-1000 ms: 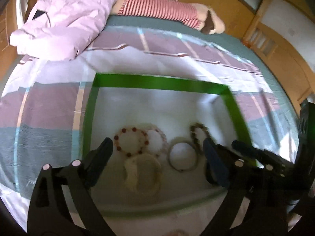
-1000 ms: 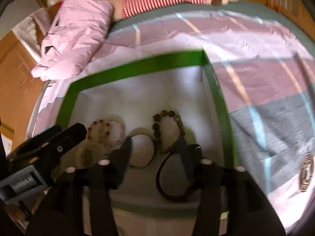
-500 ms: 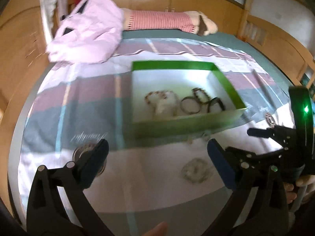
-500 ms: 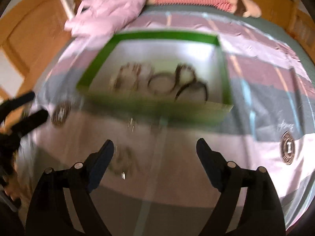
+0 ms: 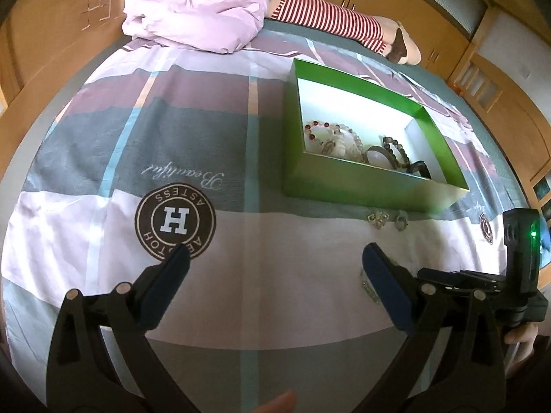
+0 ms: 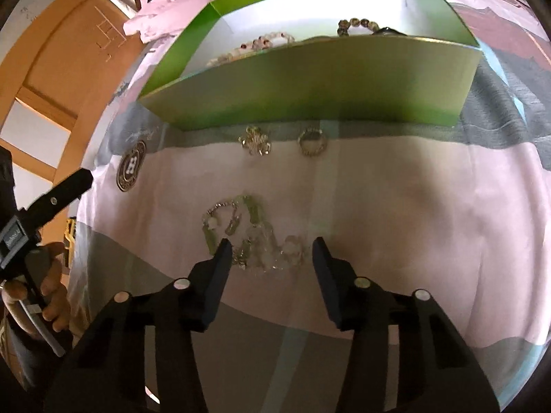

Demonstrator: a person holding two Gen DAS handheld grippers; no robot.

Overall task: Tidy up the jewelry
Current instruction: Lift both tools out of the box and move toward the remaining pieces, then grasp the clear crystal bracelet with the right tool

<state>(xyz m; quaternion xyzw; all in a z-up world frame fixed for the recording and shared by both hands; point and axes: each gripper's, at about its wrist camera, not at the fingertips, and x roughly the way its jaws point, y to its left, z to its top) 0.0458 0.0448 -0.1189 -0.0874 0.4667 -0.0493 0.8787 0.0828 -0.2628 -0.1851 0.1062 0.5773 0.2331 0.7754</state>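
A: Your left gripper (image 5: pixel 275 261) hangs above the patchwork pink-and-grey bedspread (image 5: pixel 193 130), jaws spread wide, nothing between them. From its camera you look down into the shallow green cardboard box with a white inside (image 5: pixel 375 186): a beaded bracelet of dark red and pale beads (image 5: pixel 318 127) lies at the left of its floor, a brown bead bracelet (image 5: pixel 396 148) further right, a dark bangle (image 5: pixel 422 168) against the near wall.

B: And my right one?

A: Your right gripper (image 6: pixel 272 251) is open too, less widely, and holds nothing. Its tips sit just over a tangled silvery chain with pale green stones (image 6: pixel 248 234) on the pink cloth; whether they touch it, you cannot tell. Only this view shows that chain clearly. It also shows a small silvery clover-shaped piece (image 6: pixel 255 143) and a small round ring-like piece (image 6: pixel 311 141) side by side just in front of the box's near wall, which hides most of the contents.

B: Anything else?

A: A pink quilted jacket (image 5: pixel 203 7) lies at the far end of the bed.
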